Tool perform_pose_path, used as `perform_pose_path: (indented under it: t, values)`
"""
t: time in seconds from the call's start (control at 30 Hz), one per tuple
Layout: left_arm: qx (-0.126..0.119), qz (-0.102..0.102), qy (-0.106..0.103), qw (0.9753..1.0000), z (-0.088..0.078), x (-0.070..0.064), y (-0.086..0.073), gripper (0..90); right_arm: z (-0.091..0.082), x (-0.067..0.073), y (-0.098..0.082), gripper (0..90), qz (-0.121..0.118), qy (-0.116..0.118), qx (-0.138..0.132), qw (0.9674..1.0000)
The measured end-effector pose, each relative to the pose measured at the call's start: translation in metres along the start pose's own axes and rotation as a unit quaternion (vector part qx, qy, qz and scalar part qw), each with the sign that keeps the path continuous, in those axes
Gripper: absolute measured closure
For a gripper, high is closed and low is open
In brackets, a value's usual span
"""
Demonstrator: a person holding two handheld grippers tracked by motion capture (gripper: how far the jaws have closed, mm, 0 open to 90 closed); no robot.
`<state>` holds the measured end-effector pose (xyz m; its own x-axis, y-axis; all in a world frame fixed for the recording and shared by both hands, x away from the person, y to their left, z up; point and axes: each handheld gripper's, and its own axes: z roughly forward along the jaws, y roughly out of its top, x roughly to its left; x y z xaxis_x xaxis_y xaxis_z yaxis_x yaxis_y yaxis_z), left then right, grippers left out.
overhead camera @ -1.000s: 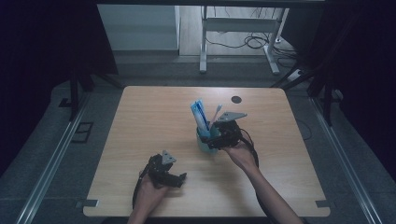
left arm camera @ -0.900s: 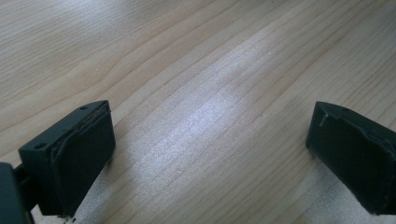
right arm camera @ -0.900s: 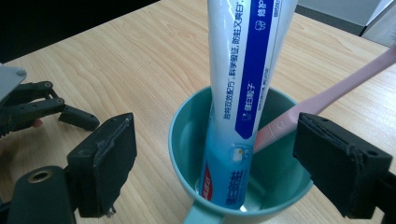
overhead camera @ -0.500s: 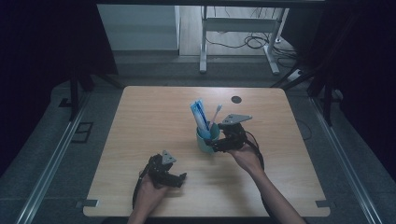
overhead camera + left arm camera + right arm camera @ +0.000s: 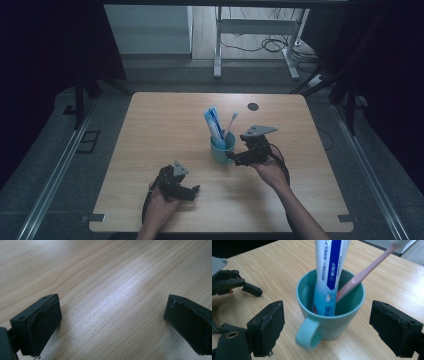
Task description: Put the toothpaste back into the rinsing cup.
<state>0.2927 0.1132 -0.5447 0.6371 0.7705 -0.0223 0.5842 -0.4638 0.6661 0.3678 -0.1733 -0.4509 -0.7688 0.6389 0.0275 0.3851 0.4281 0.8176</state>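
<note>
A teal cup stands near the middle of the wooden table. A blue and white toothpaste tube and a pink toothbrush stand in it. My right gripper sits just right of the cup and is open. In the right gripper view the cup turns its handle toward me, beyond my right gripper, whose pads touch nothing. The tube and brush lean inside. My left gripper rests open near the front edge, and in the left gripper view it is over bare wood.
A dark round spot marks the table's far right. Past the far edge, a metal frame and cables lie on the floor. The left gripper also appears far off in the right gripper view.
My right gripper has drawn back to the right, away from the cup, with its jaws still apart. The cup, tube and brush have stayed put, and so has the left gripper.
</note>
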Motion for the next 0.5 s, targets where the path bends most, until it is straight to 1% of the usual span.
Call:
perform_pose_path:
  t: [0.5]
  values:
    - [0.0,0.0,0.0,1.0,0.0,0.0,0.0,1.4,-0.012,-0.006,-0.019,1.2,-0.005,-0.004,0.021,0.9997]
